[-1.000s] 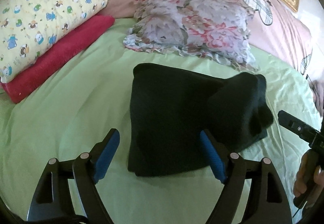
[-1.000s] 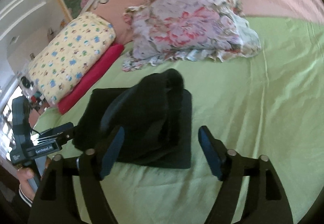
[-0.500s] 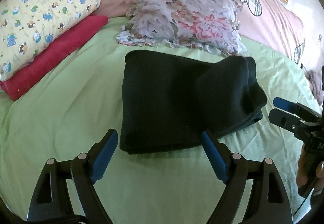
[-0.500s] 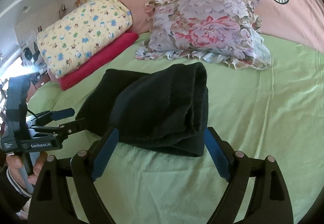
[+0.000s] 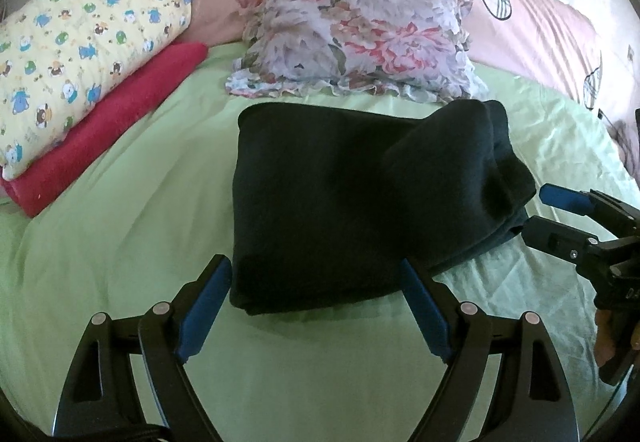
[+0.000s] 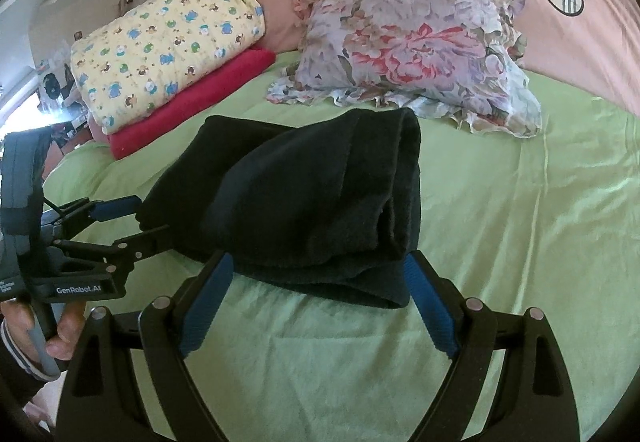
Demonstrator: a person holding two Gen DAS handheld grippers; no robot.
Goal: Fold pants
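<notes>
Fingers of both grippers stand spread with nothing pinched: the left gripper point(image 5: 316, 306) frames the near left corner of the pants point(image 5: 360, 198), and the right gripper point(image 6: 316, 302), whose jaws have just been opening, frames the near right corner without pressing it. One pair of dark pants lies folded into a thick bundle on the green bed sheet point(image 5: 120, 242), its right side bulging higher. Beyond it sits one floral pillow point(image 5: 356, 38). At far left, one yellow printed quilt point(image 5: 80, 54) rests on one red blanket point(image 5: 116, 126). A hand point(image 6: 40, 326) grips the left tool's handle.
</notes>
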